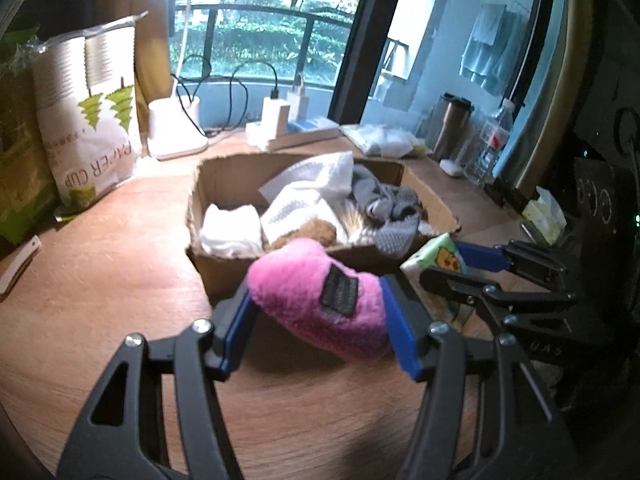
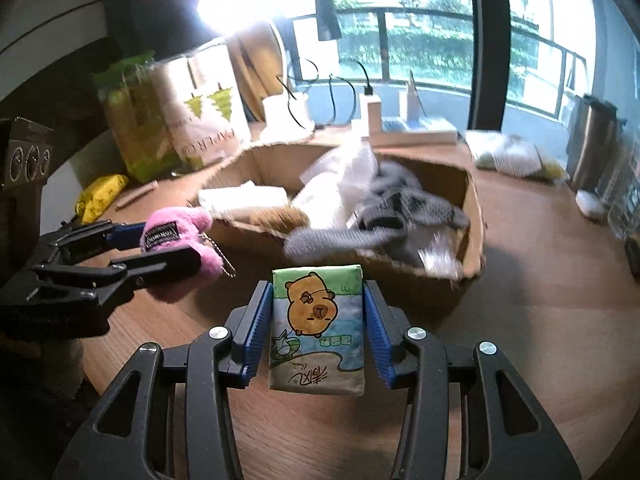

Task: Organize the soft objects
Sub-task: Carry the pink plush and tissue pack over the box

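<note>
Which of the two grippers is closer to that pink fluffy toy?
Left. The left gripper is shut on the pink plush toy, squeezing it between its blue pads. The right gripper sits beside it, apart from the toy, shut on a capybara tissue pack.

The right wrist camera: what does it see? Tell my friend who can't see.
The right gripper holds a tissue pack with a cartoon capybara. Beside it, the left gripper holds a pink plush toy near a cardboard box of cloths.
</note>
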{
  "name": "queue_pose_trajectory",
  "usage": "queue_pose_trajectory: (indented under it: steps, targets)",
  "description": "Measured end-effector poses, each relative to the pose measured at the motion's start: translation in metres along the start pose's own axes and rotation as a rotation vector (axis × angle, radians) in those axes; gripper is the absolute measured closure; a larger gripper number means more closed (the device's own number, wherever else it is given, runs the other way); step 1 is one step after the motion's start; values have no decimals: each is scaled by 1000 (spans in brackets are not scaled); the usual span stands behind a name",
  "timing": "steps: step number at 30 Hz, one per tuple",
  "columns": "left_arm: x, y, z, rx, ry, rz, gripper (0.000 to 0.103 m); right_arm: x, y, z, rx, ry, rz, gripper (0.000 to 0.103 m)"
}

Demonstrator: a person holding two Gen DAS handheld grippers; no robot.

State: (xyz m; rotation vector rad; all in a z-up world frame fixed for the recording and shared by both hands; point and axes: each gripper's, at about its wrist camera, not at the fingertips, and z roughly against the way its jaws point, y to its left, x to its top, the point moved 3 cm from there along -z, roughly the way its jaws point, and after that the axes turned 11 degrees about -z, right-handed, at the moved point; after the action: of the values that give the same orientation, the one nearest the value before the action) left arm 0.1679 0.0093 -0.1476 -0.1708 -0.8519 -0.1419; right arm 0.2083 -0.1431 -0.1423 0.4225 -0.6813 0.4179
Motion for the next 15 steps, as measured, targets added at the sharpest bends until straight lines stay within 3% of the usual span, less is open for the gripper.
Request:
queue_pose_trajectory:
  steps: [15]
  targets:
    - [25,26,12,40,-58,21,42,42,3,-20,12,-11,15,55]
